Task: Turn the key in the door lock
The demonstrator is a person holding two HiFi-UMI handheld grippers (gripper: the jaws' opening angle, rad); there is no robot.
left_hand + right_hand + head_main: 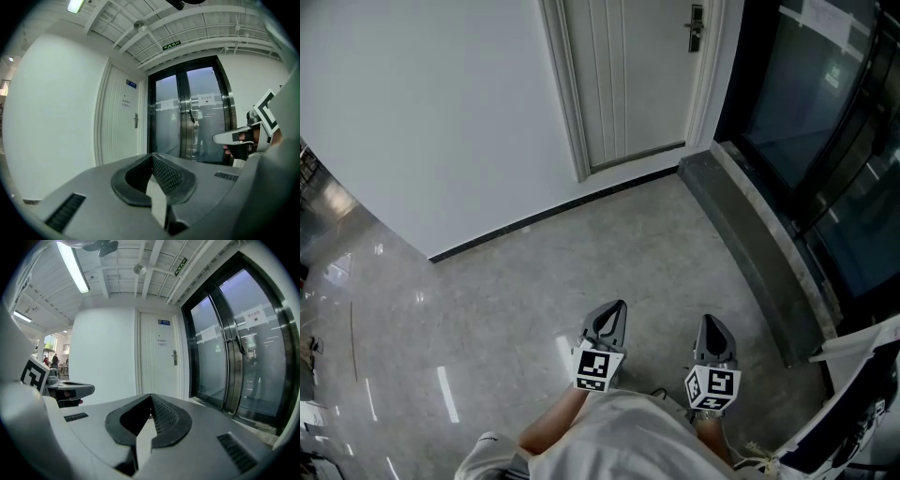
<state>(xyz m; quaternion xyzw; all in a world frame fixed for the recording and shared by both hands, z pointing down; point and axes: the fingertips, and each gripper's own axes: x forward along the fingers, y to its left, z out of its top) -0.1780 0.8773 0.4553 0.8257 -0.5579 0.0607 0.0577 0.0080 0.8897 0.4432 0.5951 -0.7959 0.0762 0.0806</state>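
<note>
Door lock (696, 28) high on the right edge of the white door (628, 84), beside the glass doors (825, 112); key too small to make out. Well apart from both grippers, low over the grey floor (534, 281). Left gripper (621, 304) and right gripper (709, 320) side by side, jaws pressed together, empty. Probably the approach: close in square to the door, lift one gripper to lock height, part its jaws only when near, then settle both pads flat on the key's head before twisting.

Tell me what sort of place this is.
Probably a lobby or corridor in an office-type building: a white door with a lever lock, tall glass double doors, and a green ceiling sign.
</note>
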